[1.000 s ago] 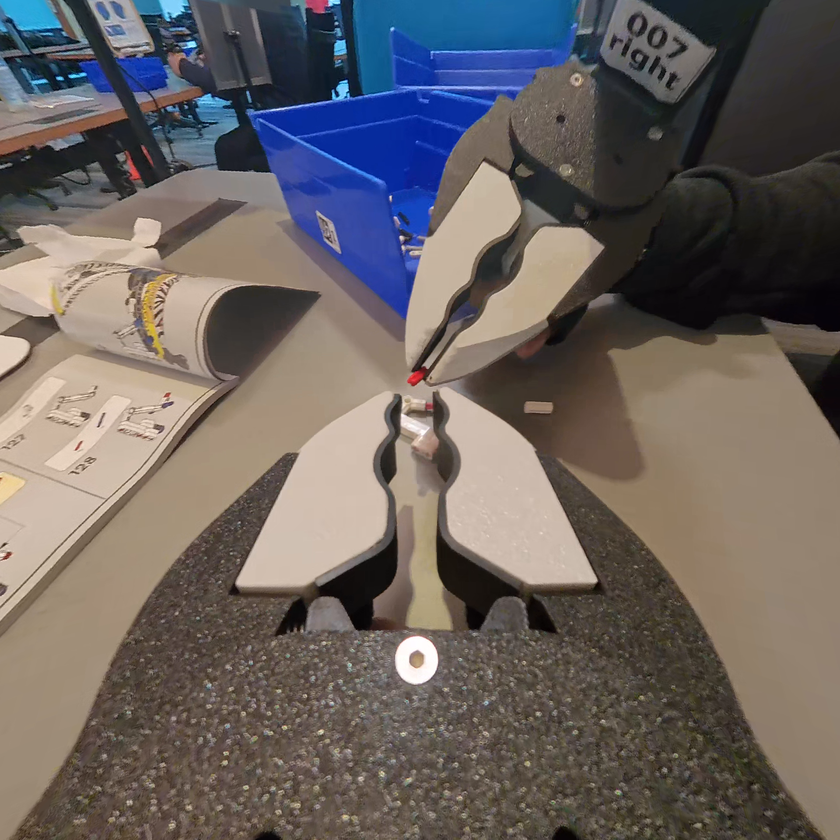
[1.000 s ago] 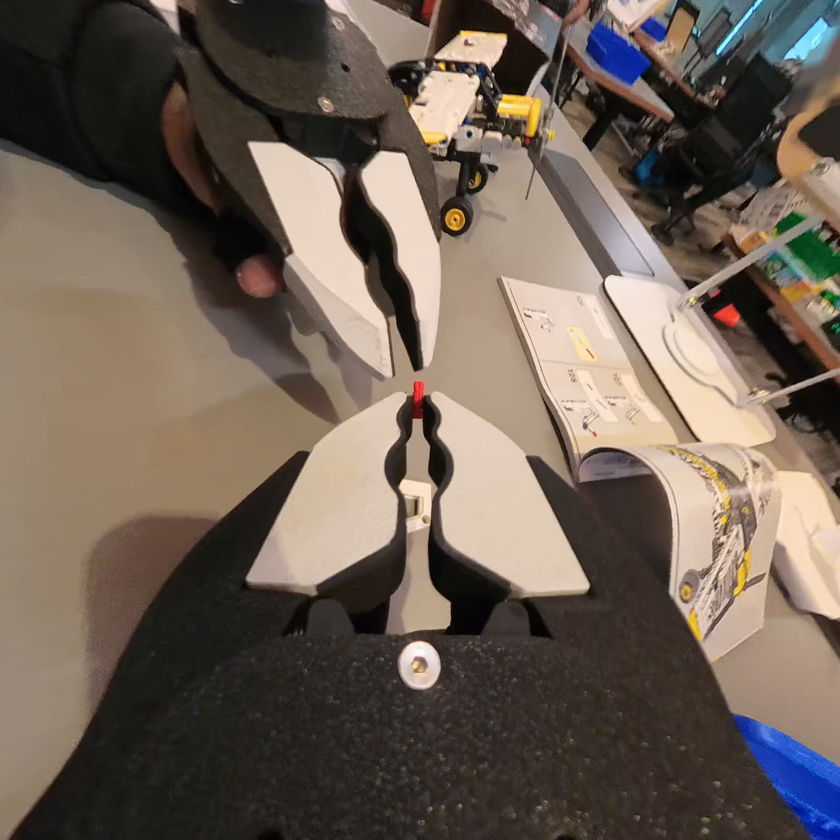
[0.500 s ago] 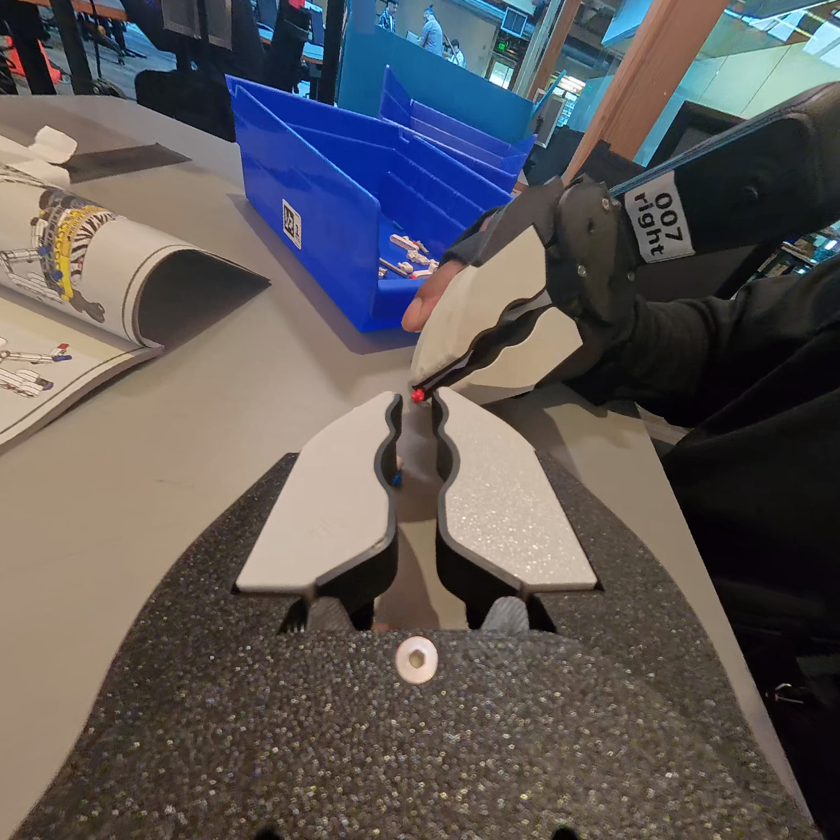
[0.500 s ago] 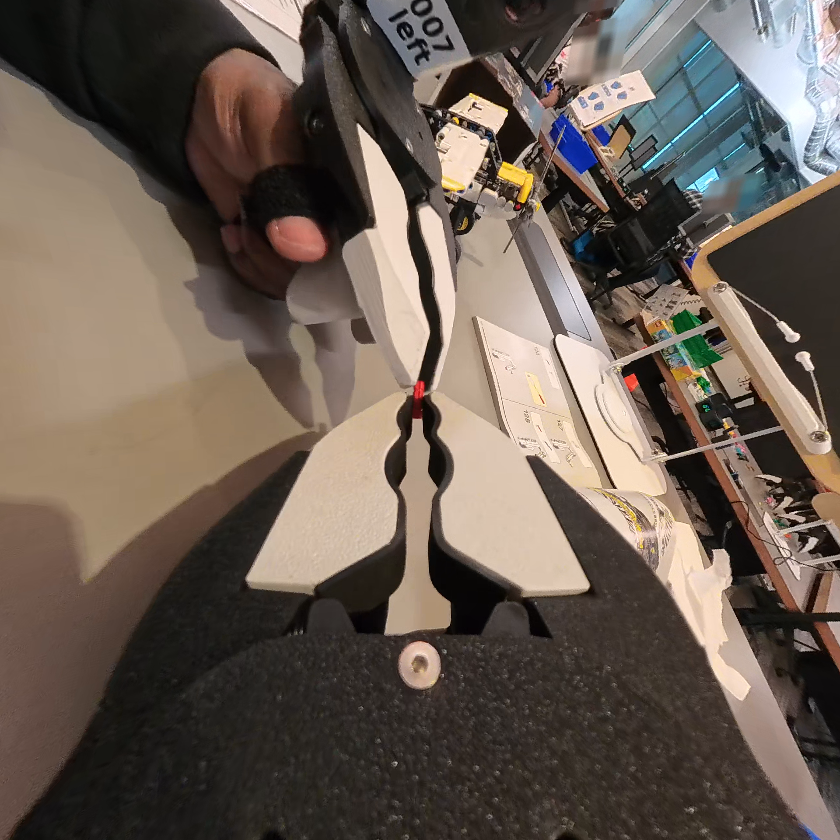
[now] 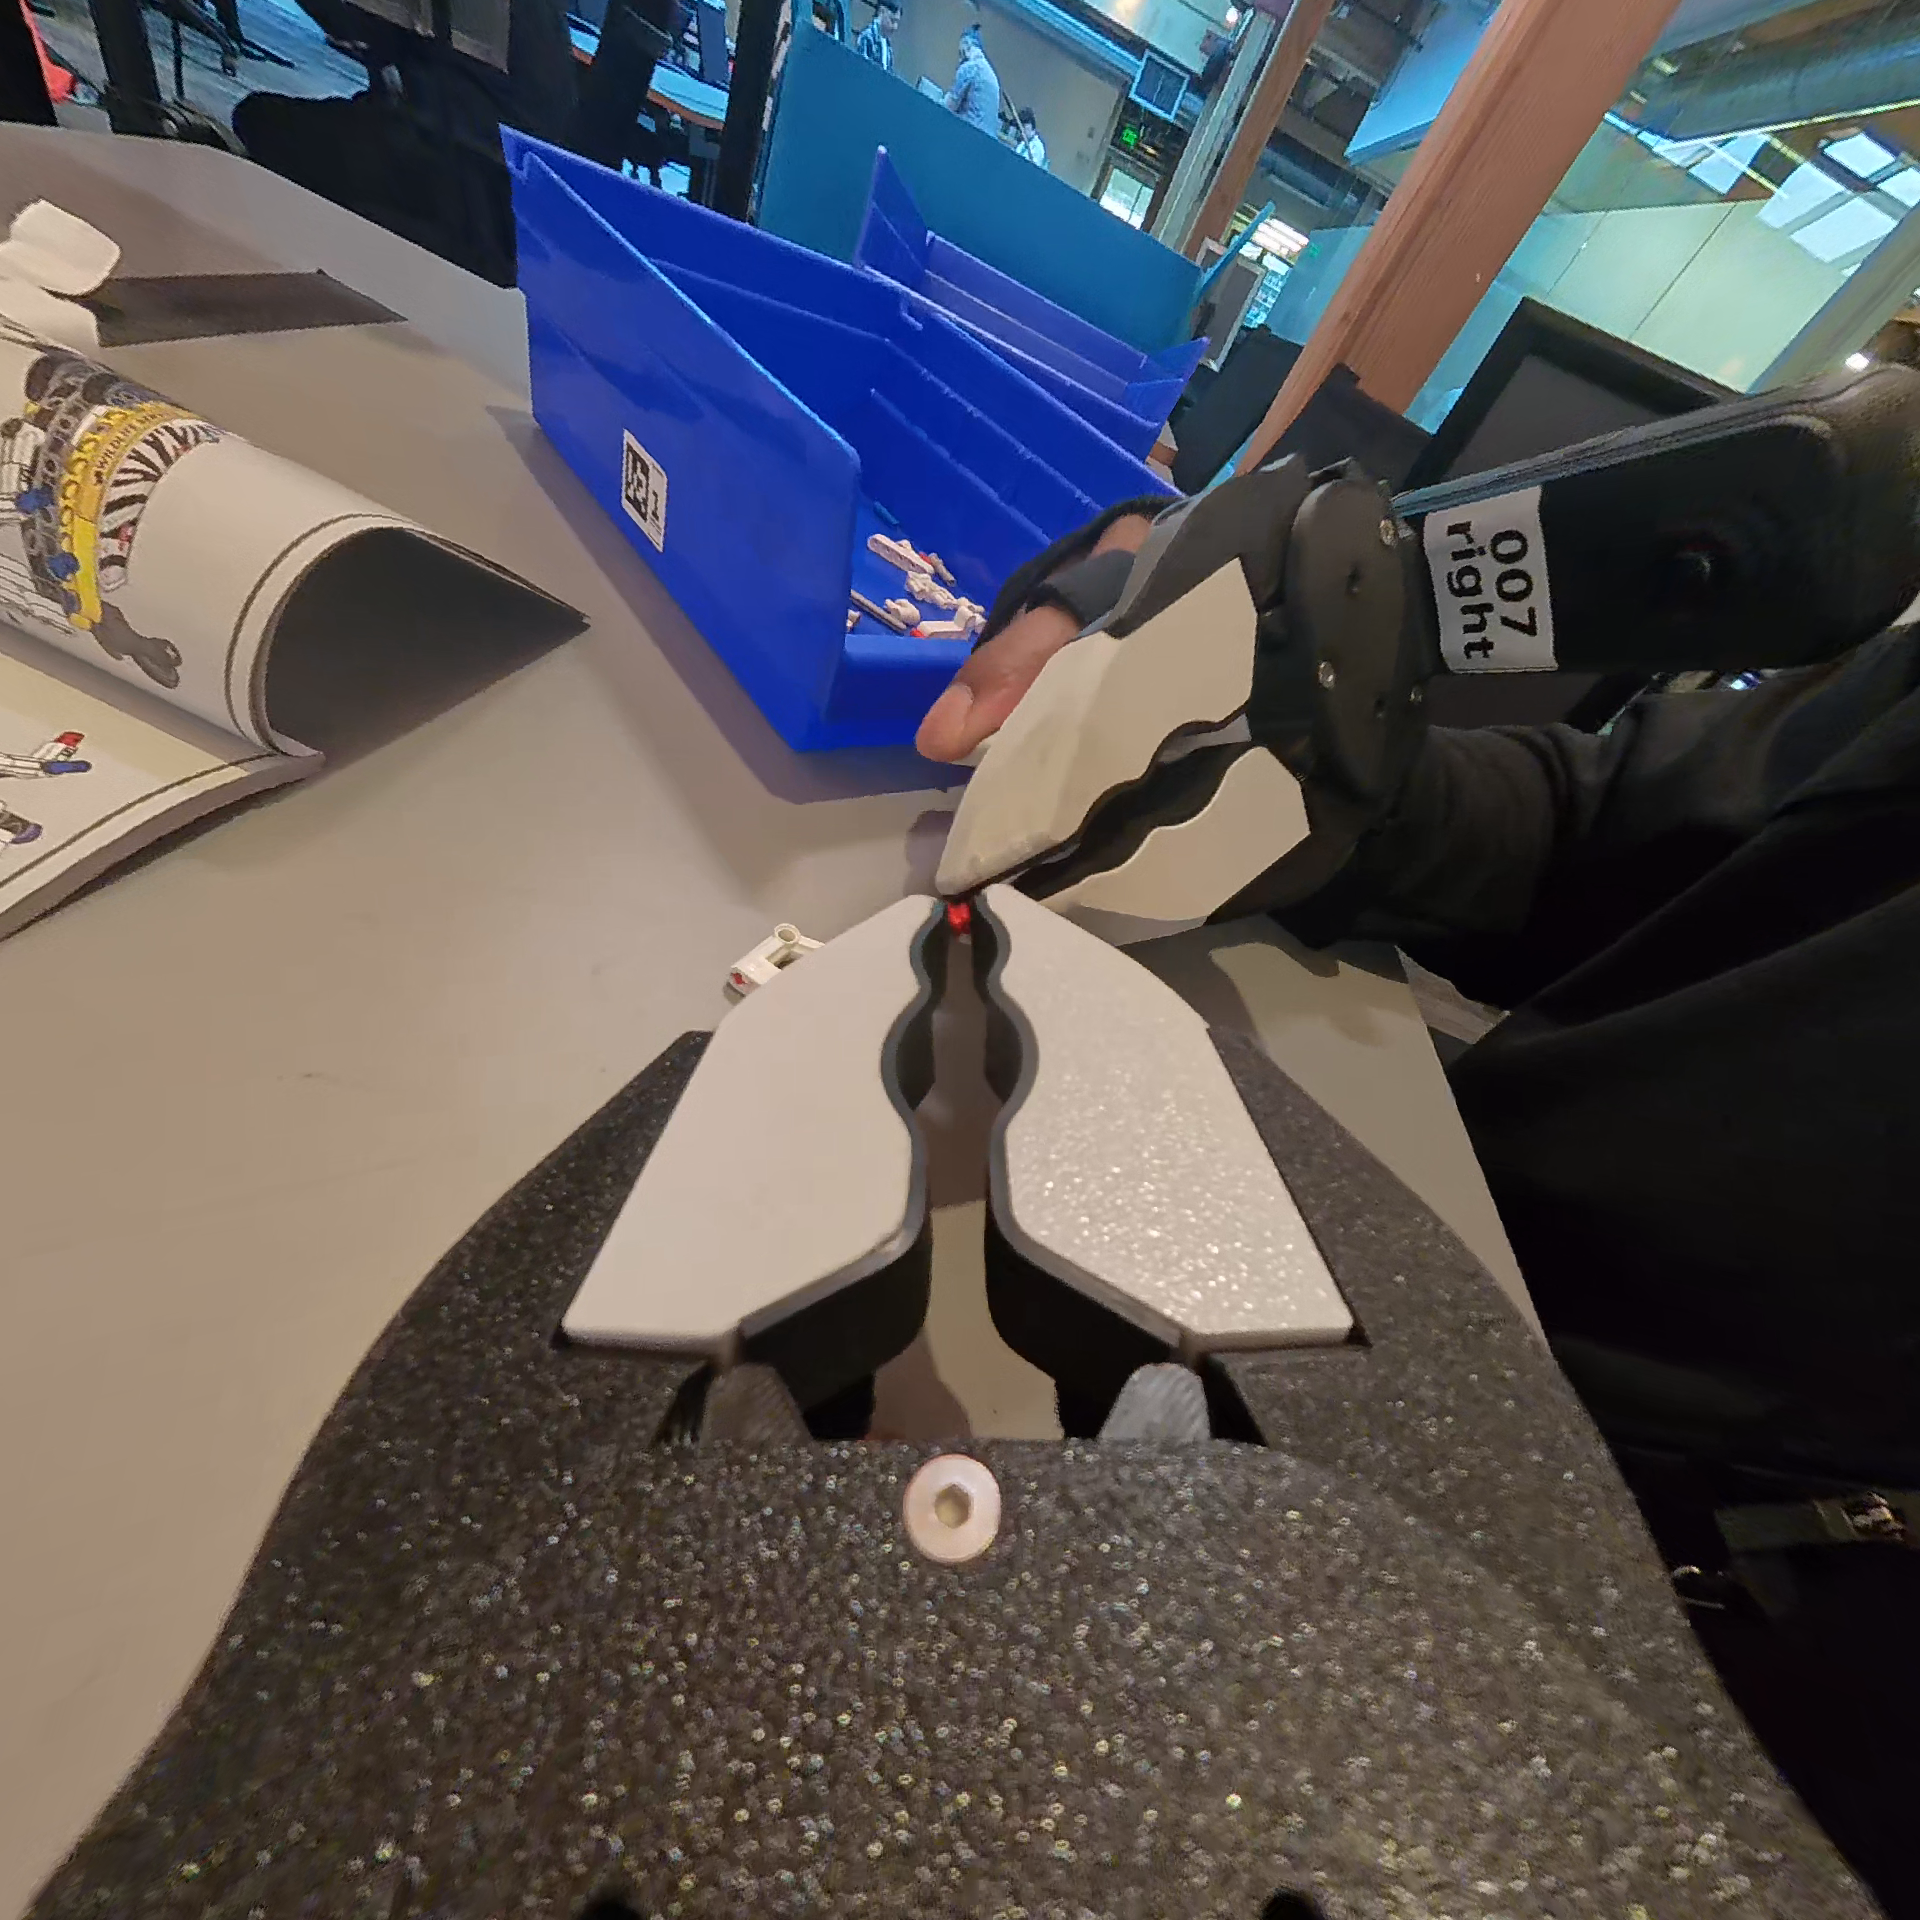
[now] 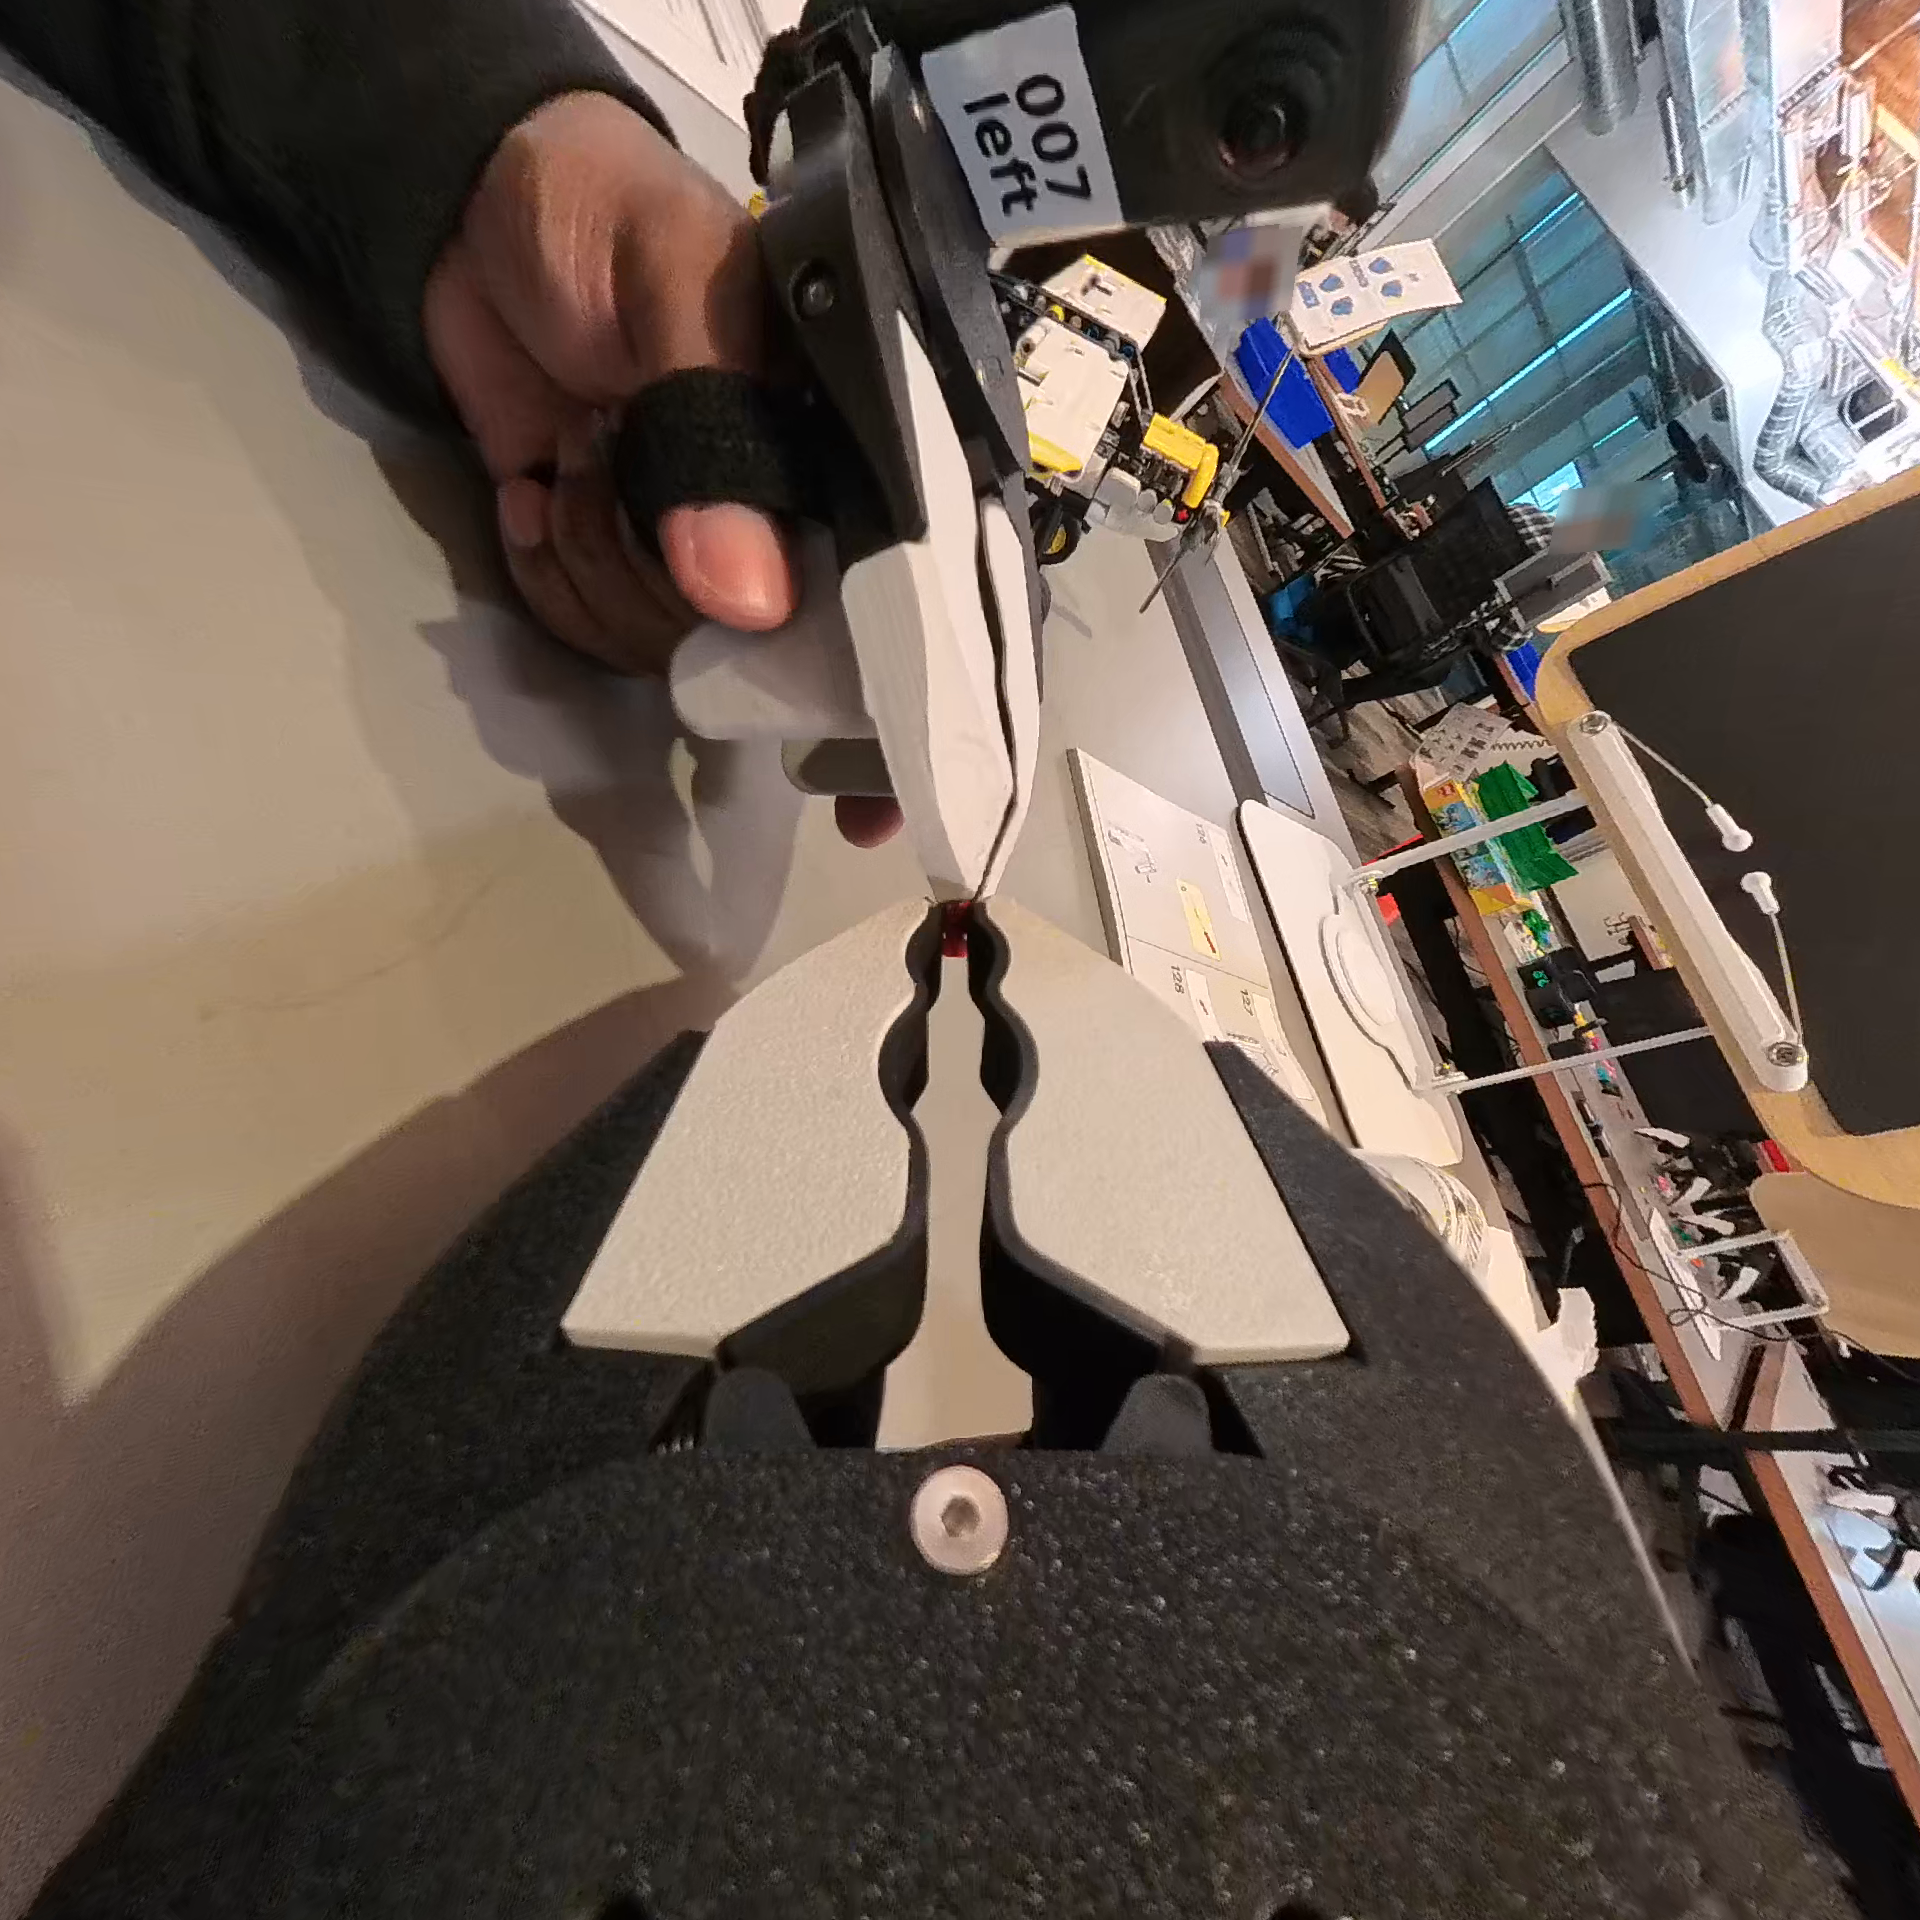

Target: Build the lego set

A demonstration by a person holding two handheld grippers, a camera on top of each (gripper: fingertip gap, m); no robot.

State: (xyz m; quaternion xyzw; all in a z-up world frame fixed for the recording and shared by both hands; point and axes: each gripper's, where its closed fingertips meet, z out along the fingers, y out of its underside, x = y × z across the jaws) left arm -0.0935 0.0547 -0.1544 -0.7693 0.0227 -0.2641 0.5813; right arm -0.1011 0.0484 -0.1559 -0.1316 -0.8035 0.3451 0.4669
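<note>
1. The left gripper [image 5: 958,914] and the right gripper [image 6: 956,928] met tip to tip above the grey table [image 5: 416,1039], each with its jaws nearly closed on the same small red peg [image 5: 957,916].
2. In the right wrist view the peg [image 6: 954,935] sat pinched between the right fingertips, with the left gripper's tips touching its far end.
3. A small white connector piece [image 5: 767,954] with a red spot lay on the table just left of the left gripper's fingers.
4. A blue bin [image 5: 727,499] holding pale small parts stood farther back, beside the right hand [image 5: 997,686].
5. An open instruction booklet [image 5: 135,582] lay to the left.
6. A white and yellow toy vehicle [image 6: 1101,436] stood behind the left hand [image 6: 592,395].
</note>
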